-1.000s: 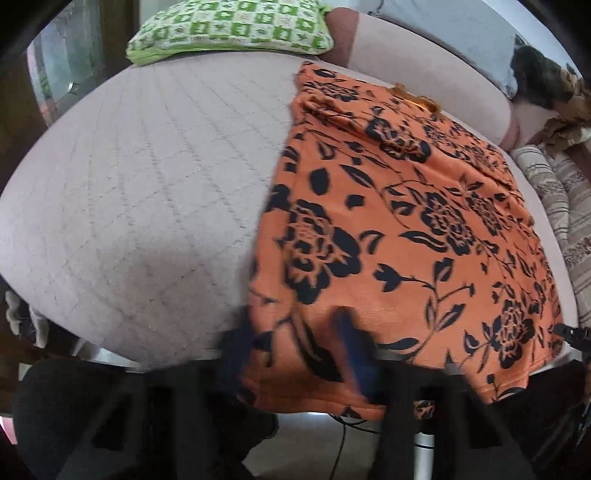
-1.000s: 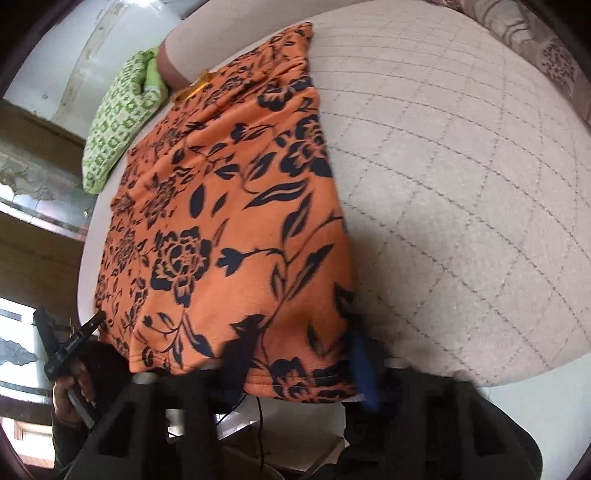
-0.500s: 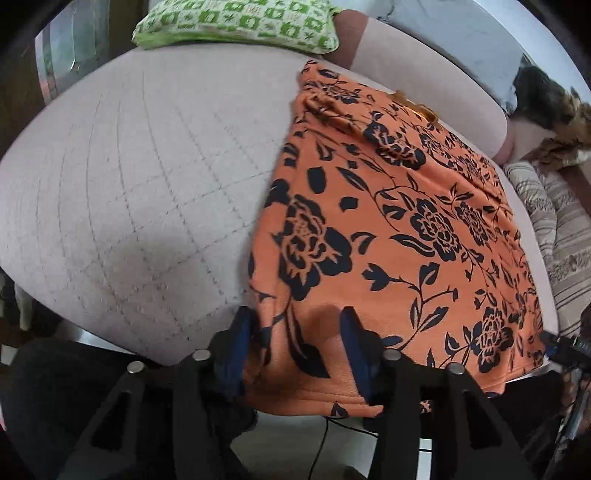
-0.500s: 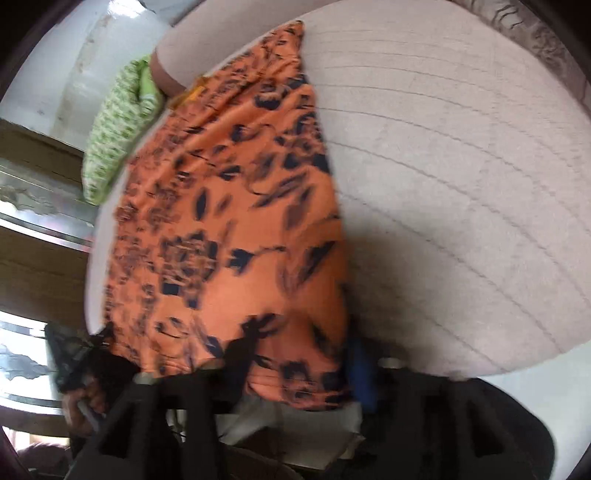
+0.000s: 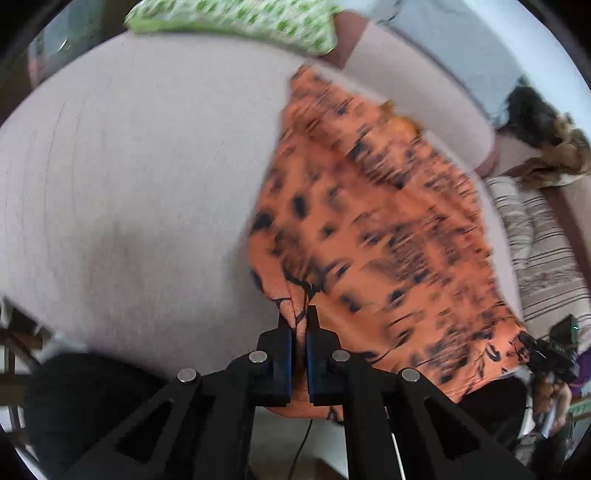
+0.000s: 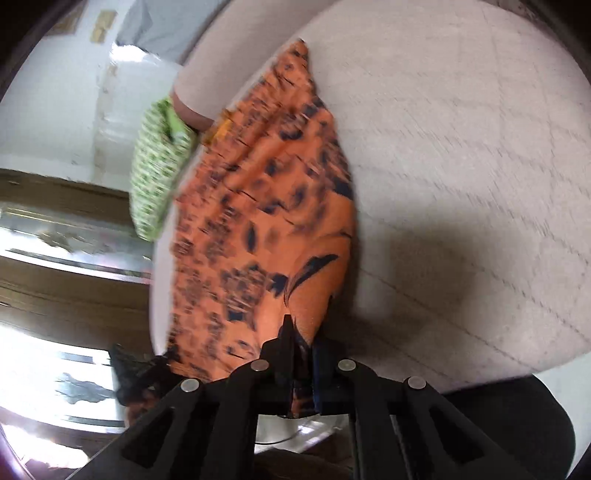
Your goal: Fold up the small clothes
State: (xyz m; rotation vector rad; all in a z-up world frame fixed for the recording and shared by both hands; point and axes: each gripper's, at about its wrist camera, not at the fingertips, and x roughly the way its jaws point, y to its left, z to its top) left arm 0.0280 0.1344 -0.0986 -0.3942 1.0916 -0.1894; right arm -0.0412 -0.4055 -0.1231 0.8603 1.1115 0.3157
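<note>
An orange garment with a black flower print [image 5: 369, 221] lies spread on a pale quilted bed. My left gripper [image 5: 298, 321] is shut on its near left corner and the cloth bunches up between the fingers. In the right wrist view the same garment [image 6: 266, 221] rises toward my right gripper [image 6: 301, 332], which is shut on its near right corner and lifts it off the bed. Both views are blurred by motion. The other gripper shows small at the right edge of the left wrist view [image 5: 554, 343].
A green patterned pillow [image 5: 236, 18] lies at the head of the bed and also shows in the right wrist view [image 6: 159, 173]. A striped blanket [image 5: 543, 251] lies along the right side. The bed surface [image 6: 461, 166] stretches right of the garment. A wooden wall and window are on the left.
Both grippers went from open around the near hem to shut on it. The near corners have lifted and the cloth now bunches toward the fingers.
</note>
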